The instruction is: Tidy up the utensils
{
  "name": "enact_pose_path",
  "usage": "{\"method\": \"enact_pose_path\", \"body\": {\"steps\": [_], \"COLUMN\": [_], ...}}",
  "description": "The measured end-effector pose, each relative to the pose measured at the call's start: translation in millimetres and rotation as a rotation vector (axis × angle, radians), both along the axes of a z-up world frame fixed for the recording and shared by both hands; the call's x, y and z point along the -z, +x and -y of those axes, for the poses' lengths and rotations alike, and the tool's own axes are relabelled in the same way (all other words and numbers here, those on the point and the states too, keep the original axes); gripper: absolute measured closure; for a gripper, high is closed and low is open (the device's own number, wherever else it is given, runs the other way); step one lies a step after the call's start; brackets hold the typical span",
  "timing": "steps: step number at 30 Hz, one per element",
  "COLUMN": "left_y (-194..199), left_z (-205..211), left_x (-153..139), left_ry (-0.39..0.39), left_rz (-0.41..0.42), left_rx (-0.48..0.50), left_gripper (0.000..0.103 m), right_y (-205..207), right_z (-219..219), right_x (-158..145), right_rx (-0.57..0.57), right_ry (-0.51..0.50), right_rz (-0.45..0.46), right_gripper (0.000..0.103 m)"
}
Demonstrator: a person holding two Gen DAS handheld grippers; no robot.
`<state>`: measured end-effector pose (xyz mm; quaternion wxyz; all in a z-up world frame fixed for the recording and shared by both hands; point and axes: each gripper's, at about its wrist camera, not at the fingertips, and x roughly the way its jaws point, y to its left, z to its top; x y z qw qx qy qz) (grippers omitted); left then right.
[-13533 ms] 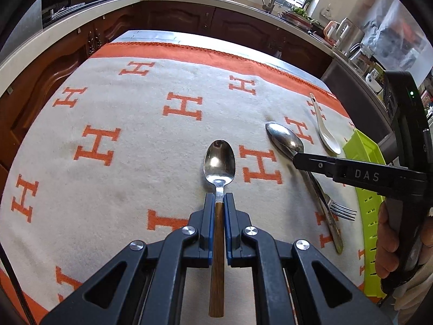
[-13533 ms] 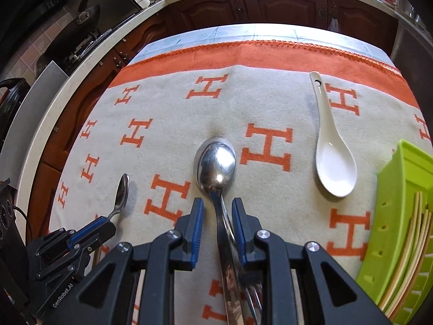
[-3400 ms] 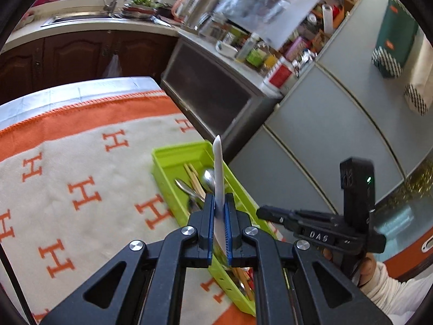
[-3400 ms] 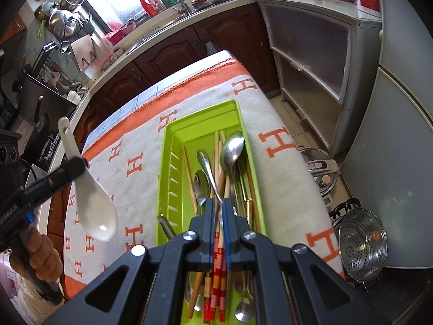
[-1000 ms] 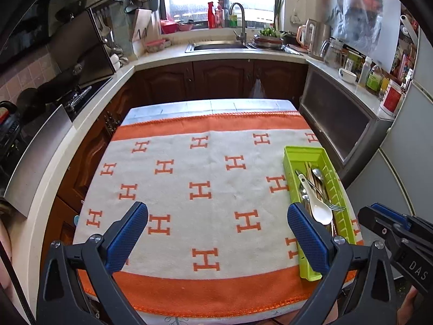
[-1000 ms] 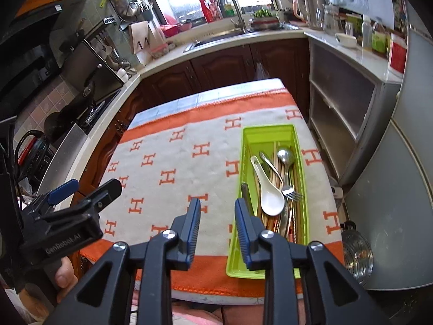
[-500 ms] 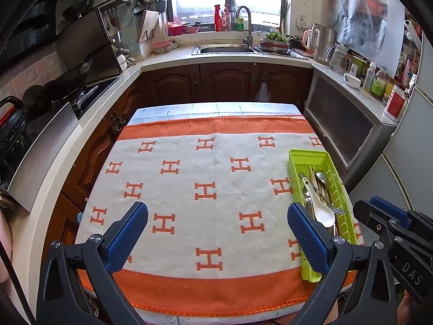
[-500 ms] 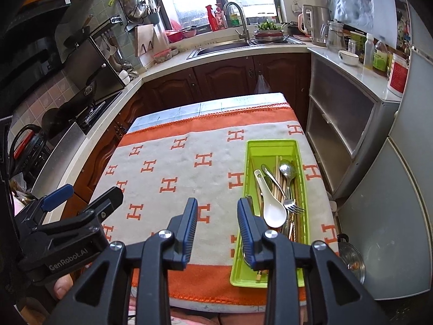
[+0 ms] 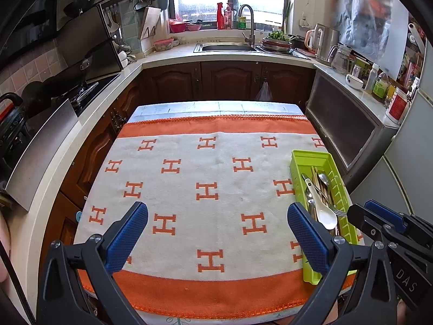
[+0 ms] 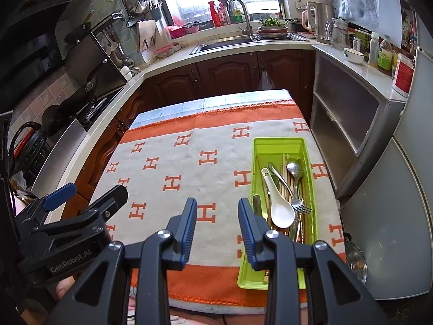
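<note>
A lime green utensil tray point(image 9: 297, 168) point(image 10: 278, 143) stands at the table's right edge. In it lie a white ceramic spoon point(image 9: 323, 212) point(image 10: 280, 205), metal spoons point(image 10: 295, 169), a fork point(image 10: 299, 204) and chopsticks. My left gripper point(image 9: 217, 226) is wide open and empty, held back above the table's near edge. My right gripper point(image 10: 217, 220) is open and empty, just left of the tray's near end. Each gripper also shows in the other's view: the right one point(image 9: 389, 224), the left one point(image 10: 89, 203).
The table carries a white cloth with orange H marks and orange bands point(image 9: 211, 189) point(image 10: 176, 181). Dark wood cabinets, a sink point(image 9: 230, 46) and a stove point(image 9: 67, 86) ring the table. A grey cabinet point(image 10: 349, 113) and a fridge stand to the right.
Both grippers have drawn back a little higher from the table. Earlier the left gripper held the white spoon over the tray; it now lies in the tray and both grippers are open.
</note>
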<state>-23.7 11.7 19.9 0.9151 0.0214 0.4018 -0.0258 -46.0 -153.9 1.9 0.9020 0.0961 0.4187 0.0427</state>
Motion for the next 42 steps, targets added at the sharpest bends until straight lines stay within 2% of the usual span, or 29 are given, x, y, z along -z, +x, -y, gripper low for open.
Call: {"method": "enact_pose_path", "body": {"steps": [42], "left_y": [8.5], "left_z": [-1.8], "left_x": [13.7], "left_ry": [-0.014], "left_rz": [-0.041], "left_rx": [0.012], "left_gripper": [0.001], "right_y": [1.9], "right_z": [-5.7], "right_x": [-0.2], "right_rx": [0.001], "right_ry": [0.000], "right_rz": [-0.003], "right_gripper": [0.071]}}
